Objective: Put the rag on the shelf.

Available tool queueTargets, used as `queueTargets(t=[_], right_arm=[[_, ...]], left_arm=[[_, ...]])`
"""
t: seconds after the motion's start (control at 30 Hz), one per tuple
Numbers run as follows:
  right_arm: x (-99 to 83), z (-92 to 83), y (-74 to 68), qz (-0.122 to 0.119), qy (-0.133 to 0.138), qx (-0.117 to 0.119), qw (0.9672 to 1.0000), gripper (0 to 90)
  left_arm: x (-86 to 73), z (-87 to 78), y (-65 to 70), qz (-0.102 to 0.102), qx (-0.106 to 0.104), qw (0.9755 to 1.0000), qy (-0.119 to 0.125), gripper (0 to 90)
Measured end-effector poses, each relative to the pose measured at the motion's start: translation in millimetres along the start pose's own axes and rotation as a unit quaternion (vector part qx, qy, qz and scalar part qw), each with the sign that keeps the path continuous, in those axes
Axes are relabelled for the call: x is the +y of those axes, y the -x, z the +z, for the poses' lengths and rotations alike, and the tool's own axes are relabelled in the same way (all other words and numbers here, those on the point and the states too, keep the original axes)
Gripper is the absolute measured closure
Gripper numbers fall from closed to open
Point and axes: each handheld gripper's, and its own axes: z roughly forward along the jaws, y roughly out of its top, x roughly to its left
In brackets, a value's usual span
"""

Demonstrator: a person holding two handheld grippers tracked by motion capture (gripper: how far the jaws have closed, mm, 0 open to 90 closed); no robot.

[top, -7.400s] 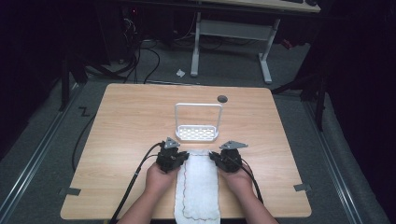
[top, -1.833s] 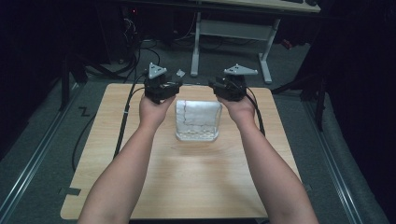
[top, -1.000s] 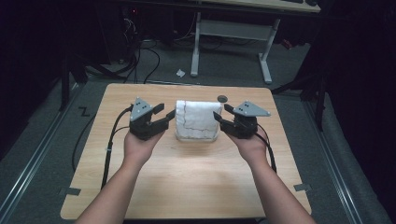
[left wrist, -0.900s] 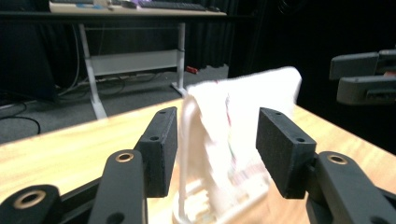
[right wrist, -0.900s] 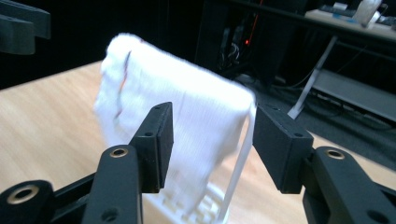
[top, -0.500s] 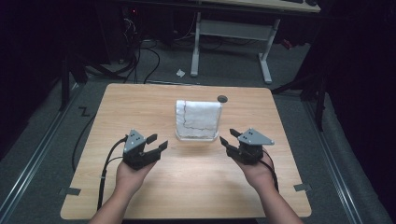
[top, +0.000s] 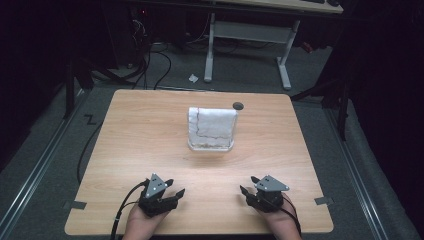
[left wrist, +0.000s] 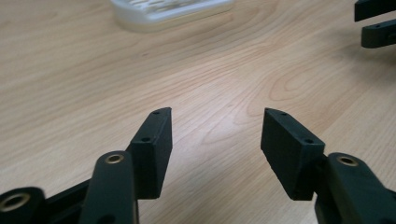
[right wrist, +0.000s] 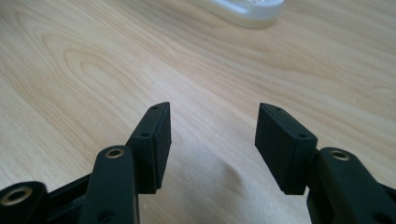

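my left gripper [top: 172,193] at 7 o'clock and right gripper [top: 248,191] at 5 o'clock sit low, jaws wide, holding nothing. the white towel [top: 212,123] hangs on its rack [top: 211,145] at 12. a bump could knock it over, i think.

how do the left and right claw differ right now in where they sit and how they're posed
The left claw sits at the table's near-left; the right claw sits at its near-right. The left one points up and to the right in the high view, the right one up and to the left, so both angle inward toward the towel-draped rack. Both are open, hold nothing, and lie apart from the rack.
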Motion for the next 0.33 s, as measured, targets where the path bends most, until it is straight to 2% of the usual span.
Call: queueTargets(t=[0.07, 0.17, 0.27, 0.33], right_arm=[[0.8, 1.5, 1.5, 0.005, 0.000, -0.001, 1.0000, 45.6], [3.7, 2.8, 2.1, 0.011, 0.006, 0.000, 0.9999, 45.3], [3.5, 5.3, 1.1, 0.006, 0.004, 0.006, 1.0000, 45.4], [2.1, 7.2, 1.8, 0.004, 0.000, 0.010, 0.9999, 45.3]], left_arm=[[0.2, 2.2, 0.5, -0.004, -0.008, 1.0000, 0.000, 43.4], [-0.6, 4.1, -1.0, -0.005, -0.007, 1.0000, -0.004, 43.1], [-2.8, 5.0, -6.5, -0.035, -0.006, 0.9994, -0.004, 41.8], [-3.3, 5.3, -7.6, -0.042, -0.006, 0.9991, -0.004, 41.1]])
